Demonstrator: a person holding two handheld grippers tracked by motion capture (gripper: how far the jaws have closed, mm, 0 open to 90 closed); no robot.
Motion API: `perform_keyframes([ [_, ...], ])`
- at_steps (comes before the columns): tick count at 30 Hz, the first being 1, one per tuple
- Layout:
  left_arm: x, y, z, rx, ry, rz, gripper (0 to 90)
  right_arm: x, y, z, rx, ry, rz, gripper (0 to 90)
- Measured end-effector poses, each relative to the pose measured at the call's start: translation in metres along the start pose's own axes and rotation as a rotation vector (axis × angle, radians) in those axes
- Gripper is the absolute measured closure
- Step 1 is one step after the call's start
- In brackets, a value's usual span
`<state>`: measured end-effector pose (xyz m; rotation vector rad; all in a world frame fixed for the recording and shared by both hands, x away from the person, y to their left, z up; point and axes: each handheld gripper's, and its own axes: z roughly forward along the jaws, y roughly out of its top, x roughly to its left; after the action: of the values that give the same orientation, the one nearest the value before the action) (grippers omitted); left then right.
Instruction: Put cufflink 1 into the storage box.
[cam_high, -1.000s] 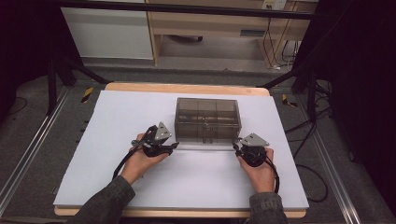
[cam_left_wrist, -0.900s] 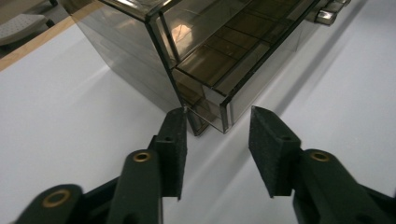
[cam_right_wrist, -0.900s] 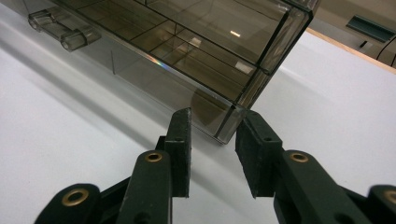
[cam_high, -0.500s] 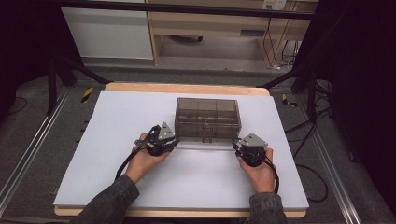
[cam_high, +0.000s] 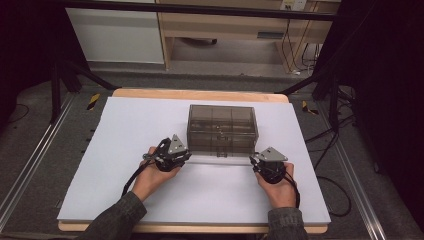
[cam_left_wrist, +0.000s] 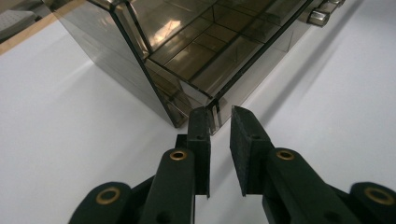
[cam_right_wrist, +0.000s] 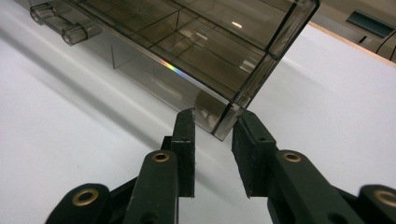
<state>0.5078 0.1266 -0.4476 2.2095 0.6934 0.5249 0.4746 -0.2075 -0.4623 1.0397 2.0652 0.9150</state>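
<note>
A smoky clear plastic box with inner compartments stands shut on the white table top. My left gripper sits at its near left corner. Its jaws have just been closing. In the left gripper view the left gripper is nearly shut, with the box corner's edge between its tips and a sliver of room beside it. My right gripper is at the near right corner. In the right gripper view the right gripper stands open around the box corner, its jaws having narrowed slightly.
A clear latch handle juts from the box's front wall between the grippers. Wooden furniture and a white cabinet stand beyond the table. Cables lie on the floor to the right, and rails run along both sides.
The left hand has edged a little to the right, toward the box's near left corner. The right hand and the box have stayed where they were.
</note>
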Motion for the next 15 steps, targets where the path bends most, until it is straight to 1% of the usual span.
perform_keyframes([
  [3, -0.001, -0.002, -0.003, 0.000, -0.008, -0.006, 78.5, 0.003, -0.001, -0.005, 0.003, 0.009, -0.001, 71.6],
  [4, -0.002, -0.002, -0.004, 0.003, -0.005, 0.001, 78.6, 0.004, -0.002, -0.006, 0.005, 0.008, -0.003, 71.6],
  [9, -0.004, -0.004, -0.007, 0.004, -0.013, -0.001, 78.7, 0.006, -0.003, -0.009, 0.007, 0.013, -0.003, 71.8],
  [14, -0.009, -0.006, -0.010, 0.006, -0.020, 0.007, 78.7, 0.008, -0.005, -0.014, 0.008, 0.013, -0.004, 71.8],
  [15, -0.010, -0.006, -0.011, 0.008, -0.023, 0.009, 78.7, 0.008, -0.006, -0.015, 0.007, 0.015, -0.010, 71.9],
])
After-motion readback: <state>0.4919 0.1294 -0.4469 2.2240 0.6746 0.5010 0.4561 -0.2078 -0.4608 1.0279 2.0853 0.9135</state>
